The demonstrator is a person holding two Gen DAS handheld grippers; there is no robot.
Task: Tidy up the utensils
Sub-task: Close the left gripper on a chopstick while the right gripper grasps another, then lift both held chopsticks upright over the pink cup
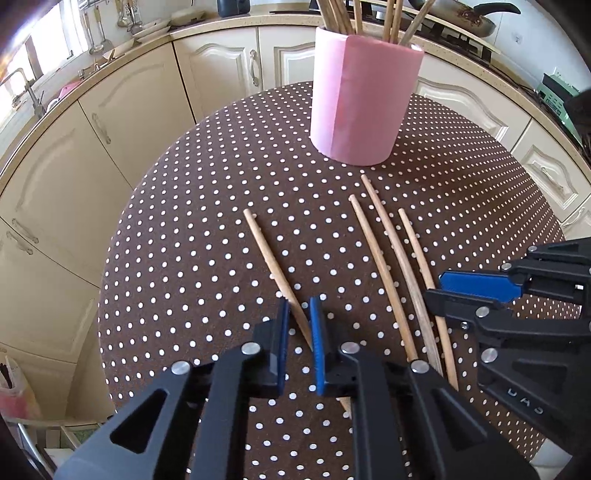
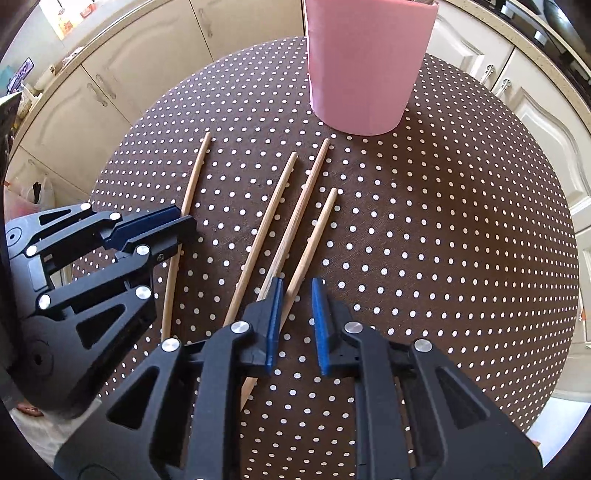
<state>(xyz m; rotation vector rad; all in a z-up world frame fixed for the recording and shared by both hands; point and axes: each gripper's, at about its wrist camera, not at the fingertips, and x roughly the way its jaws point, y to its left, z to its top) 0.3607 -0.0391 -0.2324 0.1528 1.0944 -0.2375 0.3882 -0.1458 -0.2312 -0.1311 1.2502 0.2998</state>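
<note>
Left wrist view: the left gripper (image 1: 299,306) has its jaws drawn in on the near, tapered end of a thin wooden chopstick (image 1: 269,258), which lies on the brown polka-dot table (image 1: 184,258) in front of the tall pink cylindrical holder (image 1: 362,99), apart from three others. The right wrist view shows the right gripper (image 2: 295,288) with its jaws likewise closed on the outermost wooden chopstick (image 2: 317,229) of those three, the one whose far tip lies farthest from the pink holder. Both grips look narrow and sit far from each stick's middle, so on a lift the long free end may sag or swivel between the pads, and a stick could slide out. The right gripper's jaw on the inner side rests just beside, perhaps on, the thicker middle chopstick (image 2: 295,225); raising the hand could drag or flick that stick and the pale chopstick (image 2: 273,206) next to it, and round sticks roll easily on the cloth towards the table's edge. The pink holder is already crowded with upright wooden sticks (image 1: 340,14); a tilted chopstick could catch on its rim or on them and tip it. The two grippers also work close together in front of the holder and could knock each other.
</note>
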